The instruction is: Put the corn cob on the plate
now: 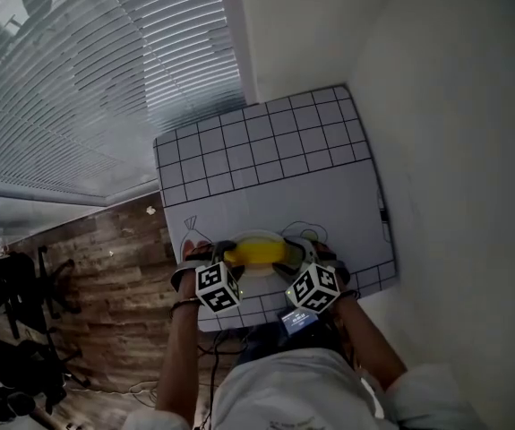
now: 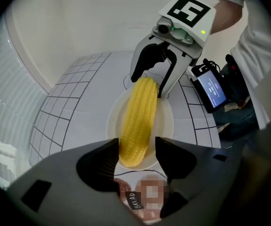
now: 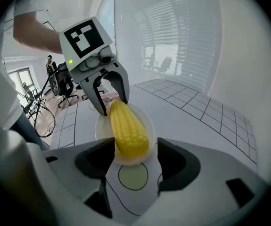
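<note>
The yellow corn cob (image 1: 257, 251) lies lengthwise on a small white plate (image 2: 166, 121) near the table's front edge. My left gripper (image 2: 135, 157) straddles the cob's (image 2: 139, 117) near end. Its jaws are wide, with a gap between the cob and the right-hand jaw. Across the plate my right gripper (image 2: 148, 79) straddles the other end. In the right gripper view the cob (image 3: 127, 128) sits between my right gripper's (image 3: 135, 149) spread jaws, again with a gap at the right-hand jaw. My left gripper (image 3: 111, 98) stands over the far tip, above the plate (image 3: 100, 126).
A white mat with a black grid (image 1: 266, 141) and line drawings covers the table. A bread drawing (image 2: 137, 199) and a green circle (image 3: 133, 177) lie just outside the plate. A small screen device (image 2: 213, 91) sits at the table edge. Wood floor (image 1: 105, 258) lies left, a wall right.
</note>
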`<state>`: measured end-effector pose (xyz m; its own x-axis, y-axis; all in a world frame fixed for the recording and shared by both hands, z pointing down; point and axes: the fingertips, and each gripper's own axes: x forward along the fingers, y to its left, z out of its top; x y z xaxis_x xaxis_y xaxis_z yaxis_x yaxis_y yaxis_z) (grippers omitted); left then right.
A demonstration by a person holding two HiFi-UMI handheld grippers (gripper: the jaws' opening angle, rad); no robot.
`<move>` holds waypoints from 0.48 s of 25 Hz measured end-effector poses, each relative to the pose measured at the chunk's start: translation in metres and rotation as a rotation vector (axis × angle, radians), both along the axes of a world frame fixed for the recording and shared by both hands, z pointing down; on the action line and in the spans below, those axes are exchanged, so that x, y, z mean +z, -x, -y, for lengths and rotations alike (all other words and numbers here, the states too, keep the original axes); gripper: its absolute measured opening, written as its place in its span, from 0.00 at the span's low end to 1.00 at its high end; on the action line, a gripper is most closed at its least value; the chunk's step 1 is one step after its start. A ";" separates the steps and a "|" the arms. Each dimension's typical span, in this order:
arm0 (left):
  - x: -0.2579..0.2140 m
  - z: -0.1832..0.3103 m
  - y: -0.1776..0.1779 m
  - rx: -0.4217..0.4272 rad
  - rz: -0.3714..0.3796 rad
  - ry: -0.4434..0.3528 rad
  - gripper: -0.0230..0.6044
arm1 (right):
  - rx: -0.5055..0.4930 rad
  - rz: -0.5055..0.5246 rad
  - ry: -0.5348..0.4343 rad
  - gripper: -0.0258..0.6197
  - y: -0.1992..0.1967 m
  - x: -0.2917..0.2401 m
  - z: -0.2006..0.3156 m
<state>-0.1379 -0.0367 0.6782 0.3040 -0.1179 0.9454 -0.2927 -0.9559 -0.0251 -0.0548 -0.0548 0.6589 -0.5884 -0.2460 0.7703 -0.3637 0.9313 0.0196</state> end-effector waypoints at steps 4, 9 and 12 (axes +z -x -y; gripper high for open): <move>-0.005 -0.007 0.006 -0.030 -0.024 -0.018 0.43 | 0.049 -0.005 0.012 0.48 -0.014 -0.005 0.000; -0.011 -0.014 0.012 -0.052 -0.030 -0.049 0.43 | 0.105 -0.007 0.055 0.48 -0.022 -0.006 -0.009; -0.018 -0.016 0.012 -0.079 -0.061 -0.065 0.43 | 0.111 0.009 0.061 0.48 -0.020 -0.014 -0.015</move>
